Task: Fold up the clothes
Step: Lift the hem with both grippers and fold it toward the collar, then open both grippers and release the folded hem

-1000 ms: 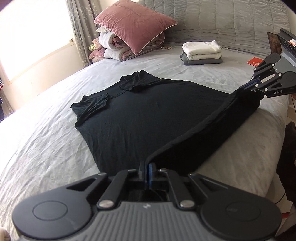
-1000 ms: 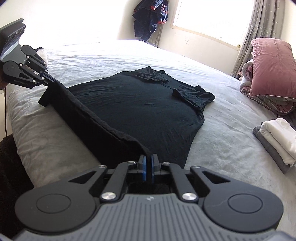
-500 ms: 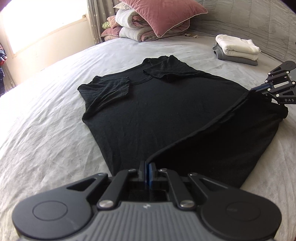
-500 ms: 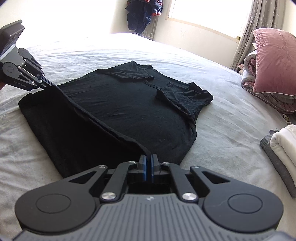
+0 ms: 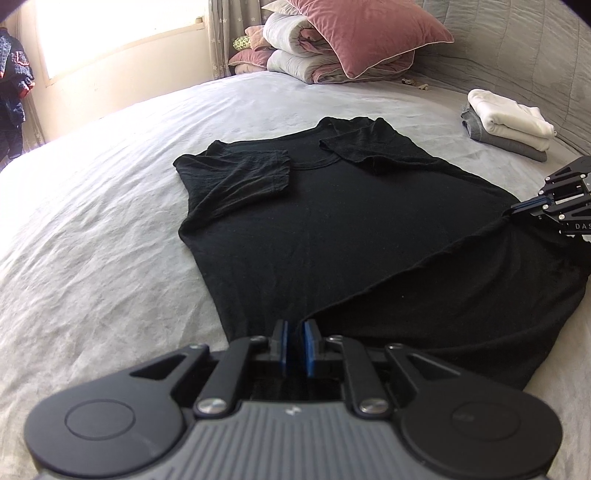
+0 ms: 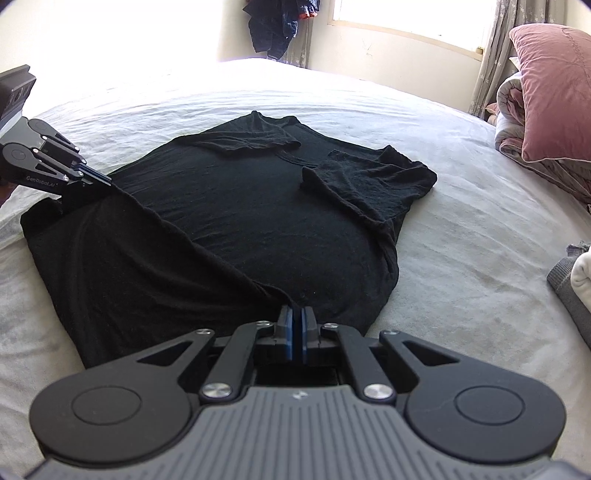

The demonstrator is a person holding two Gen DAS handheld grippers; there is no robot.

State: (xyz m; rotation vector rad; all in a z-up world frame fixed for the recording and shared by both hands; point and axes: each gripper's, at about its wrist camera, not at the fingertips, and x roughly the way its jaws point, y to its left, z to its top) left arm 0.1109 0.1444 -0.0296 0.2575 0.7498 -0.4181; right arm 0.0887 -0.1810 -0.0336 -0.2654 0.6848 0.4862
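Nearest, the left gripper [image 5: 295, 341]: its jaws have just been opening, now a narrow gap between the blue pads, w/ the hem corner of the black T-shirt [image 5: 332, 221] lying at the gap but no longer pinched. The right gripper [image 6: 295, 334] is clamped tight on the other hem corner, pads pressed together on the cloth.

The shirt lies flat on the bed [image 5: 92, 229], bottom part doubled up over the body, so the fold edge sits nearest and the hem line runs between the two grippers. Both short sleeves are already tucked inward over the chest.

Handling, my read: thin knit, light, totally limp, no stiffness, so it drapes and creases wherever it's let go. Not fragile, not slippery on the sheet; probably clings a bit. Best hold is at corners or along the hem/fold edge, both sides at once, to keep the edge straight.

Long axis runs hem to collar, away from the grippers; collar points to the far side, twd the pink pillow [image 5: 369, 33]. Folded clothes [image 5: 506, 123] are stacked off to the right, well apart.
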